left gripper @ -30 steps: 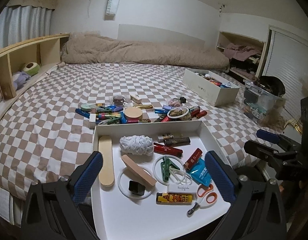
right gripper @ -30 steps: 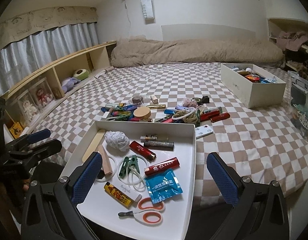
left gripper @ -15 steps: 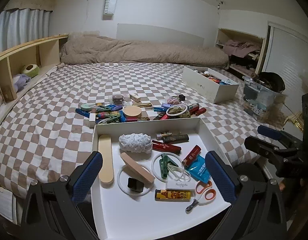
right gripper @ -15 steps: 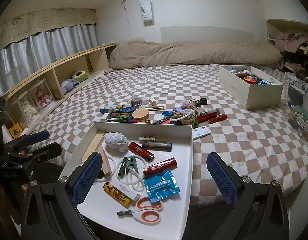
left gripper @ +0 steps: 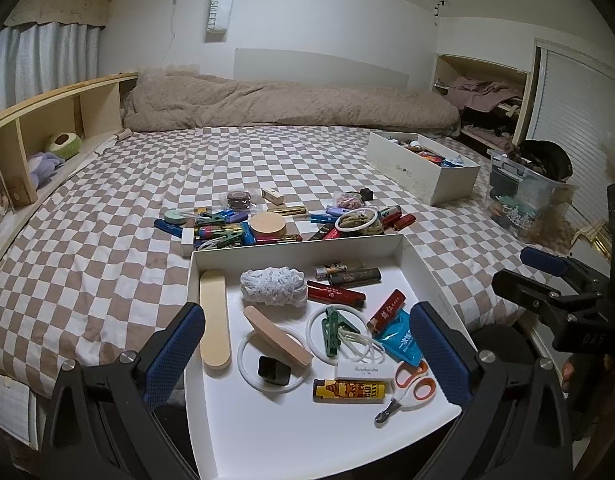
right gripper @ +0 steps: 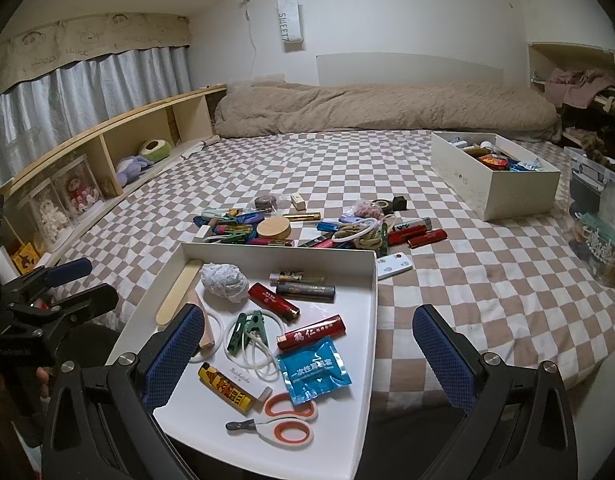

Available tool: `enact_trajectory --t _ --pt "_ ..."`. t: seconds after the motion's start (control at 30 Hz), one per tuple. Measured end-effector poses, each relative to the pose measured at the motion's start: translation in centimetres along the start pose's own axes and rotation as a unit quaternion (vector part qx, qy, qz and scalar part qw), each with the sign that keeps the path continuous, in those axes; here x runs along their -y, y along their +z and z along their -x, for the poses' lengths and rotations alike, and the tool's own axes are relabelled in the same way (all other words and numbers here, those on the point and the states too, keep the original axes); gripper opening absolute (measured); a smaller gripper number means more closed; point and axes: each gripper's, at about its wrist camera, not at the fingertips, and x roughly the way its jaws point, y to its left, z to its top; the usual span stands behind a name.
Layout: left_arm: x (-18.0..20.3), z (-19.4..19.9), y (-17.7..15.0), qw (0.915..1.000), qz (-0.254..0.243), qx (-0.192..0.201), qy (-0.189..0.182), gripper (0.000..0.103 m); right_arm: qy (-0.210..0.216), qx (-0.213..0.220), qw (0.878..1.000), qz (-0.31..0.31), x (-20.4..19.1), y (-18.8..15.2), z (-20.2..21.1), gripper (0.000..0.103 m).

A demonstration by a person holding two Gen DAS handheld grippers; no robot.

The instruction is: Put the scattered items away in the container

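**Trainee:** What do your two grippers show here?

**Operator:** My left gripper [left gripper: 307, 344] and my right gripper [right gripper: 309, 350] both stand spread wide and grasp nothing. Each hangs above the near end of the shallow white cardboard tray [left gripper: 295, 436]. The blue pads [left gripper: 175, 354] touch no item.

**Trainee:** What lies inside the tray?

**Operator:** Orange-handled scissors [right gripper: 283, 420] at 6 o'clock; a yellow printed lighter [left gripper: 349, 391] beside them; a blue foil sachet [right gripper: 313, 372]; a green clothes peg [left gripper: 332, 330] at centre; a white crocheted bundle [left gripper: 273, 286] and a pale wooden stick [left gripper: 214, 316] toward 11 o'clock.

**Trainee:** And outside it?

**Operator:** At 12 o'clock, just beyond the far wall, a heap remains on the checked bedspread [left gripper: 107, 264]: a round wooden lid [right gripper: 273, 229], red lighters [right gripper: 421, 236], a coil of rope [right gripper: 365, 236]. A small white remote [right gripper: 393, 266] lies just beside the tray's far right corner.

**Trainee:** Which step is this?

**Operator:** I judge it a pause between picks, the task partly done. Next I must reach over the far wall to one loose item, probably the remote with my right gripper, and pinch its narrow sides.
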Motion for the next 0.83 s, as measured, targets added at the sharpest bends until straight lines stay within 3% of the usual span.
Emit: enact_trajectory --t 0.63,0.83 --pt "0.26 -0.18 -0.14 1.0 0.0 0.001 -0.001 0.103 -0.002 -0.003 1.0 0.002 0.06 0.11 -0.1 0.103" --pt "0.08 -0.07 -0.14 0.9999 -0.001 0.005 0.013 0.103 -0.002 -0.003 1.0 0.003 -0.09 0.12 -0.21 0.103"
